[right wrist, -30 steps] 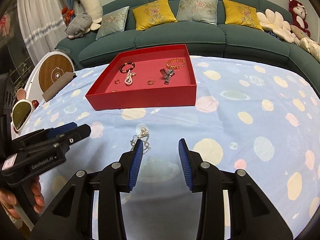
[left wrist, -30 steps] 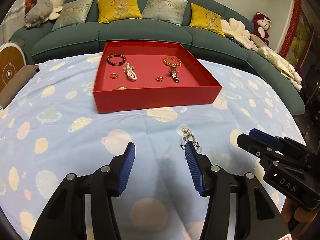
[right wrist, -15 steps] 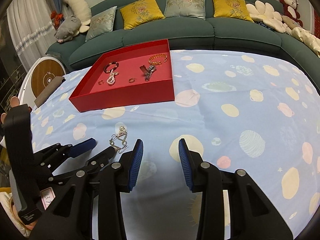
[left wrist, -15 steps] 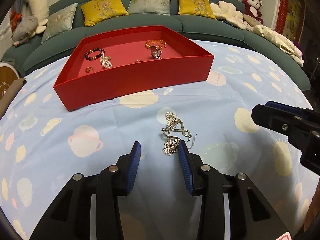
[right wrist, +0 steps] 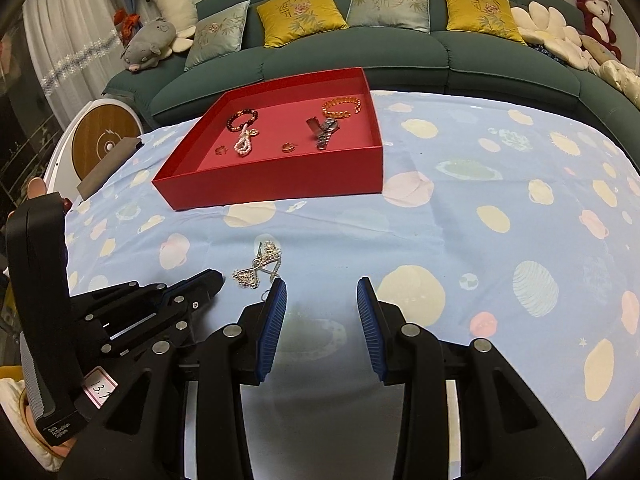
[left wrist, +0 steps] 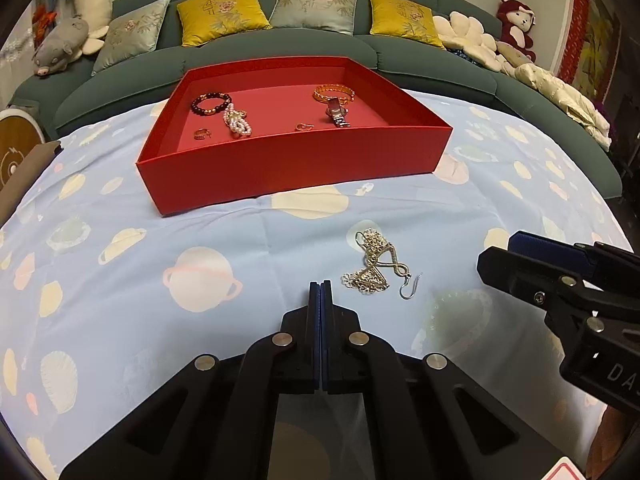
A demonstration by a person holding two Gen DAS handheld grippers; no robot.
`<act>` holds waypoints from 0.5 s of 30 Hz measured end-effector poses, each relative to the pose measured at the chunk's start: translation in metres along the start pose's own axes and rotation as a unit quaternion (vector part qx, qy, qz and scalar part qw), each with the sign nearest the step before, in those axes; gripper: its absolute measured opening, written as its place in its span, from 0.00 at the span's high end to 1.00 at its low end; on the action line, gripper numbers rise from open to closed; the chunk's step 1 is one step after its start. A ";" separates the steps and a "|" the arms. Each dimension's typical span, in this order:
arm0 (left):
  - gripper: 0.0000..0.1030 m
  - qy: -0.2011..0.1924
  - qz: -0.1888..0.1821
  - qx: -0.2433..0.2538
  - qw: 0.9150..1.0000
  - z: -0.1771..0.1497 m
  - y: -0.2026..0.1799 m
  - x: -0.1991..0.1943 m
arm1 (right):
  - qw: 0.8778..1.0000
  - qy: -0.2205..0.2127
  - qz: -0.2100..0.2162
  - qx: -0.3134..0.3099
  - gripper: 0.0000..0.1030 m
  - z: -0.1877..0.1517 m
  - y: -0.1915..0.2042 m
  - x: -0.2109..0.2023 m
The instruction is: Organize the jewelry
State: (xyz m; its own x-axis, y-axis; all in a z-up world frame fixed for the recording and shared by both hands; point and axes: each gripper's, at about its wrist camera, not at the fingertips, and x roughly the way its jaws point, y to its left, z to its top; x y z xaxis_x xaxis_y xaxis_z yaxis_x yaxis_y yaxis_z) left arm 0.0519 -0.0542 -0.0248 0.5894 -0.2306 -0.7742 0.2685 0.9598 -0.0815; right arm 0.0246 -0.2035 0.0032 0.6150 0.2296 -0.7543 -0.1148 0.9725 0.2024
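Earring [right wrist: 264, 295] hook behind hand-held gripper pad [right wrist: 273, 326]

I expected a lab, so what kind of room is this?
Most likely a home living room: a long green sofa with embroidered cushions, plush toys at its ends, and a table under a planet-print cloth.

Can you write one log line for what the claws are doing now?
left claw: shut, empty | right claw: open | silver earrings: on cloth | red tray: beyond
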 end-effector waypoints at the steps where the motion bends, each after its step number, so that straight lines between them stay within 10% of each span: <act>1: 1.00 0.000 -0.005 -0.007 1.000 0.001 0.003 -0.001 | 1.000 0.001 0.001 -0.003 0.65 0.000 0.003 0.001; 15: 0.87 0.022 -0.039 -0.029 0.999 0.021 -0.011 0.021 | 1.000 0.005 -0.003 0.001 0.68 0.000 0.002 0.007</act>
State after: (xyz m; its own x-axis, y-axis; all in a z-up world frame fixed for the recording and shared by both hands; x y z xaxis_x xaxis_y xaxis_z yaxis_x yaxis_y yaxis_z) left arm 0.0771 -0.0733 -0.0273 0.5343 -0.2987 -0.7908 0.2669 0.9472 -0.1775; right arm 0.0287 -0.1998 -0.0015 0.6076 0.2233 -0.7622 -0.1091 0.9740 0.1984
